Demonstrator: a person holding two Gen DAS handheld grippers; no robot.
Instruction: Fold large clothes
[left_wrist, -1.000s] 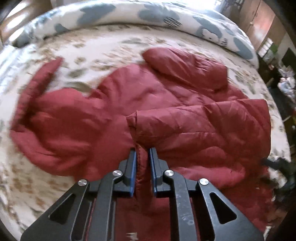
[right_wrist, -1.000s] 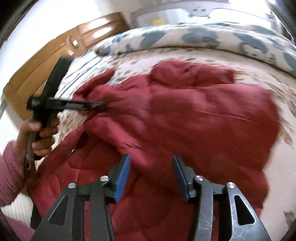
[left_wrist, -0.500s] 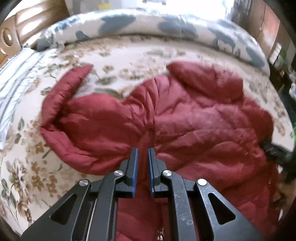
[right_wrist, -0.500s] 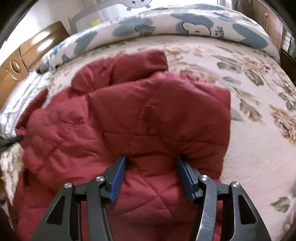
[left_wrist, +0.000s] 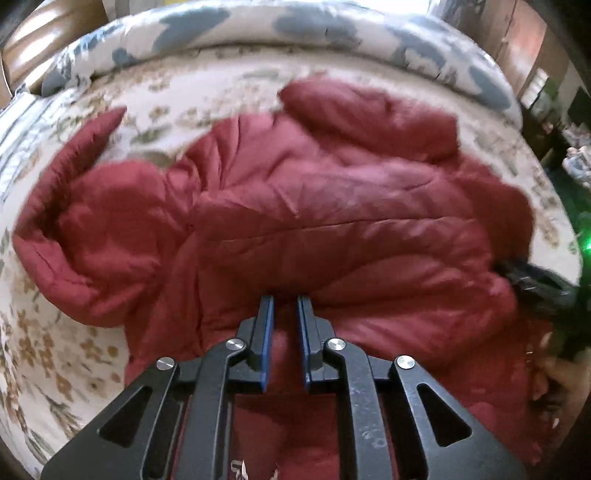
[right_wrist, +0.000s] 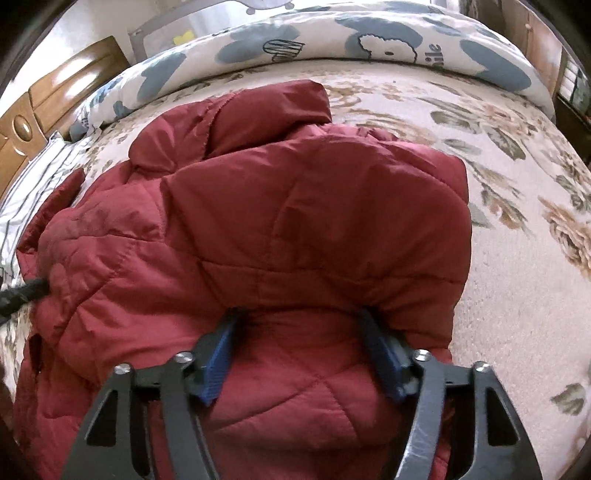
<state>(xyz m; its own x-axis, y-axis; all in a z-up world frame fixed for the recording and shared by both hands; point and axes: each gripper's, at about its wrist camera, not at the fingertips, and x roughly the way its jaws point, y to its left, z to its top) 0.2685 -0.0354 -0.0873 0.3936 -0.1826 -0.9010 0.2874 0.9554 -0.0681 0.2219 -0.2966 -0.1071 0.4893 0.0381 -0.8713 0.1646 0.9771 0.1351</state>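
A dark red quilted jacket (right_wrist: 288, 221) is spread across the middle of the bed (right_wrist: 517, 295), its hood or collar end turned toward the far edge where a rolled blue-and-white duvet (right_wrist: 332, 40) lies, and one sleeve (left_wrist: 74, 155) is thrown out toward the bed's left side. The padding is judged soft, puffy and springy, light for its bulk, with a smooth shell that is likely to slide on itself (a folded panel may creep back open if it is not pressed flat). A panel is already laid over the body, its rounded fold showing in the right wrist view.

Hold is best taken at seams, hems or a pinched ridge, where the filling is thin and the shell bunches.

The left gripper (left_wrist: 285, 306) is clenched on a narrow ridge of the jacket near the bed's near edge, with fabric seen between its blue fingers (left_wrist: 266, 332). The right gripper (right_wrist: 301, 328) is being opened, its fingers spread wide beside the folded edge, and the cloth between them is not pressed.
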